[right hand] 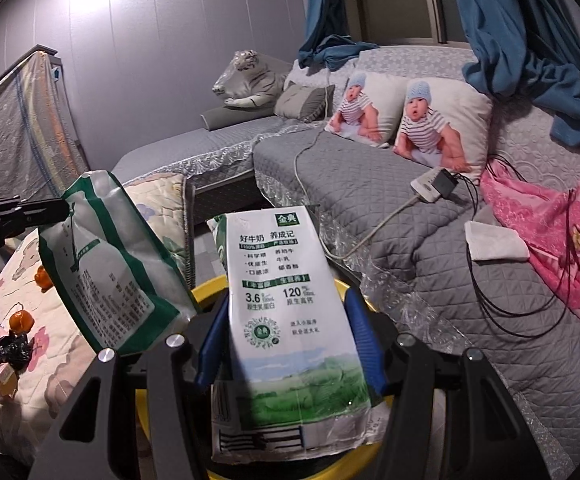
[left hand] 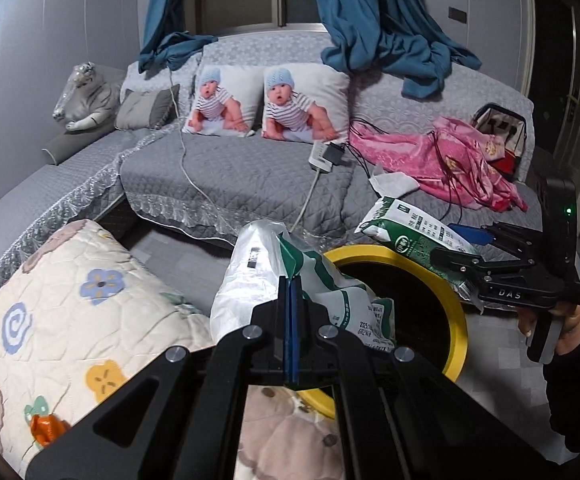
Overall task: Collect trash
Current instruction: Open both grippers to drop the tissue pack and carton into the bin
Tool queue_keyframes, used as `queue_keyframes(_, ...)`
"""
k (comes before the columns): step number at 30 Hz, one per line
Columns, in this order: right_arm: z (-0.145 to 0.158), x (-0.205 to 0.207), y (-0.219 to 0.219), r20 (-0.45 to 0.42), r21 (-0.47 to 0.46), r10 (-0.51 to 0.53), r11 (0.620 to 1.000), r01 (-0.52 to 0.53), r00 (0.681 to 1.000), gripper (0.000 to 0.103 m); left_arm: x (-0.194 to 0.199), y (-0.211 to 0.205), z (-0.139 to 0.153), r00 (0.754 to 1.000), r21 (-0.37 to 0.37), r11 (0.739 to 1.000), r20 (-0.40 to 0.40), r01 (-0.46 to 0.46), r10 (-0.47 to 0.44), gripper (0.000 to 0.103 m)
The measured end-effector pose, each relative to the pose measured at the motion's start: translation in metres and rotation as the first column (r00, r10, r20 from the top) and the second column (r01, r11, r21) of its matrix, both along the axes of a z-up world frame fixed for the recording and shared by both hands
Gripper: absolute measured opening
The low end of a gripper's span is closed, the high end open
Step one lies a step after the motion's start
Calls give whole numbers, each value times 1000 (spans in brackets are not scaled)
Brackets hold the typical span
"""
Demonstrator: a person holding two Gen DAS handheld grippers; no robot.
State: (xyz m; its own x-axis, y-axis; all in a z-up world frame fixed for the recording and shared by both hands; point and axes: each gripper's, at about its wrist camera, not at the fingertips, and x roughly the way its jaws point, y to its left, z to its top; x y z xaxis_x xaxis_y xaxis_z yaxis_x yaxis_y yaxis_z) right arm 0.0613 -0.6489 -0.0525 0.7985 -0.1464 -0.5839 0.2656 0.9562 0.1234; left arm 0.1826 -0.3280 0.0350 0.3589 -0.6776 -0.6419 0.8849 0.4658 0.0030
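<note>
The left gripper (left hand: 290, 296) is clenched tight, its blue pads pinching the edge of a crumpled white-and-green milk pouch (left hand: 274, 280), which stands up from the jaws. From the right wrist view that same pouch (right hand: 110, 256) hangs beside and just left of the yellow bin's rim. The right gripper (right hand: 286, 336) grasps a flattened milk carton (right hand: 286, 312) across its width, 1 blue pad on each side, the printed face turned up and the carton's far end pointing toward the sofa. In the left wrist view the carton (left hand: 410, 236) lies over the far right edge of the yellow bin (left hand: 460, 332), with the right gripper (left hand: 466, 248) and a hand (left hand: 562, 320) in a dark sleeve behind it.

The bin's dark opening sits directly below both items. Left of the bin is a cream quilt (left hand: 70, 312) printed with bears and flowers; on it lie small orange wrappers (right hand: 22, 320) and a black crumpled scrap (right hand: 10, 350). Beyond the bin stretches the grey sofa (left hand: 230, 176), bearing 2 baby-print cushions (left hand: 306, 104), a power strip (left hand: 322, 156), a white tissue (left hand: 394, 182) and a pink cloth (left hand: 442, 156).
</note>
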Motion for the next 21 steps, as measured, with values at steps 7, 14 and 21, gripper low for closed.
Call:
queue_keyframes(7, -13, 0, -6, -23, 2, -18, 1000, 19, 1000, 53, -6, -21, -16, 1000, 15, 1000, -24, 20, -19, 0)
queue_keyframes(14, -22, 3, -13, -45, 26, -28, 999, 29, 999, 53, -10, -36, -28, 1000, 38, 999, -21, 22, -22, 0)
queue_keyframes(21, -28, 8, -12, -63, 41, -24, 999, 27, 998, 54, -13, -48, -37, 1000, 51, 999, -25, 19, -17, 0)
